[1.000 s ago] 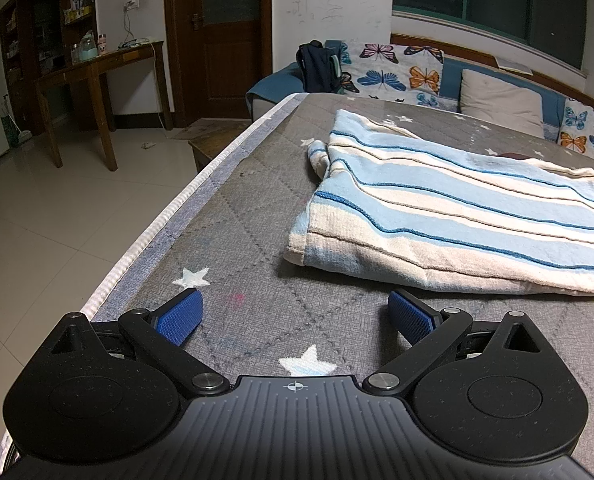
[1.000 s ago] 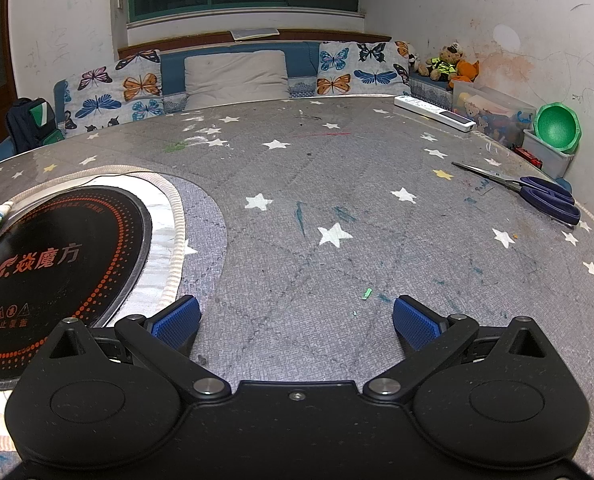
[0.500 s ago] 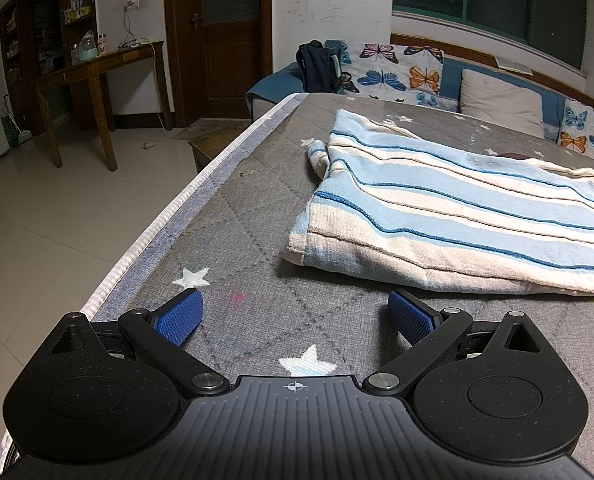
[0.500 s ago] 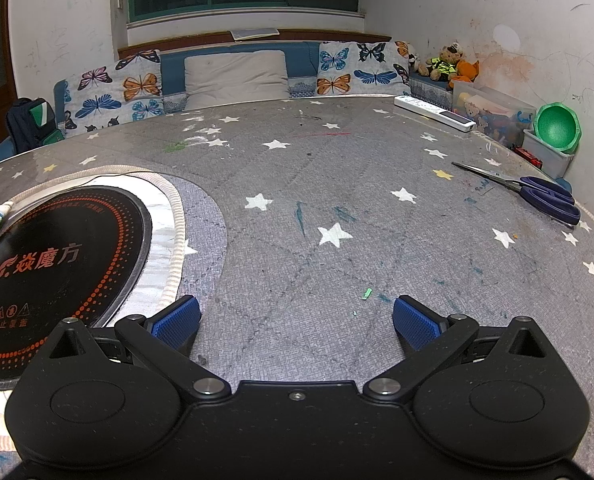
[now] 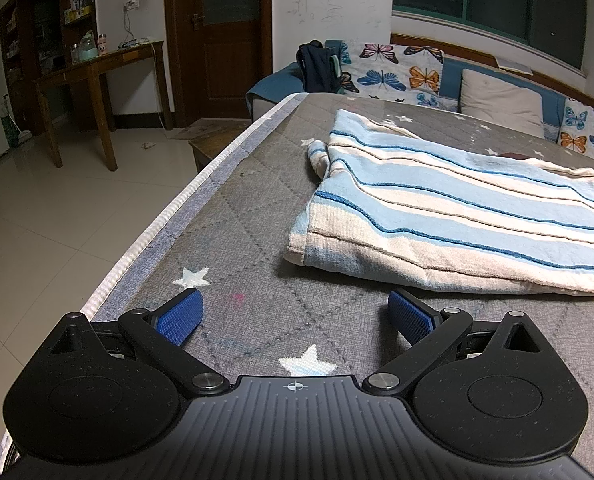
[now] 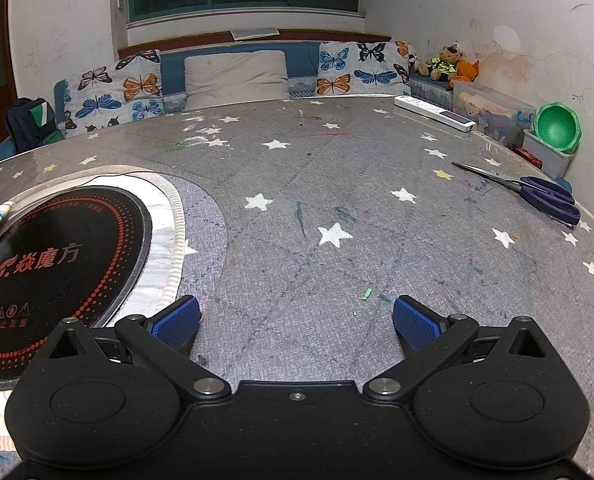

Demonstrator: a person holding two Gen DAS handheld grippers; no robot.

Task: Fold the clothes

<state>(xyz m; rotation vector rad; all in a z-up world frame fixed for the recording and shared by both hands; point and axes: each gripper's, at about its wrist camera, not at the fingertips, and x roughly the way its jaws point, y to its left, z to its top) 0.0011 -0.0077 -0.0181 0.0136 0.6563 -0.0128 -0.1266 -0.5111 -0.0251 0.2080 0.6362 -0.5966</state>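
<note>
The left gripper [image 5: 295, 316] sits low over the grey star-printed table cover [image 5: 257, 240], level and pointing forward along the surface, its blue pads [image 5: 179, 316] spread wide with nothing between them. Ahead of it and to its right lies the striped garment [image 5: 457, 216], a blue, white and cream cloth folded flat on the cover. Its near edge is just beyond the right-hand pad, close to it but apart. The cloth's far left corner is bunched into a small roll.

The right gripper [image 6: 295, 318] is held in the same low, level pose over another stretch of the cover, jaws likewise wide apart and holding nothing. To its left a round black induction cooktop [image 6: 57, 260] with orange markings rests on a white mat with a braided edge [image 6: 177, 232]. A scrap of striped fabric shows at the far left edge of this view, probably part of the same garment, though too little is visible to be sure. A pair of blue-handled scissors [image 6: 537, 192] lies well off to the right, near the wall, and a white power strip [image 6: 433, 114] sits at the far edge of the table.
</note>
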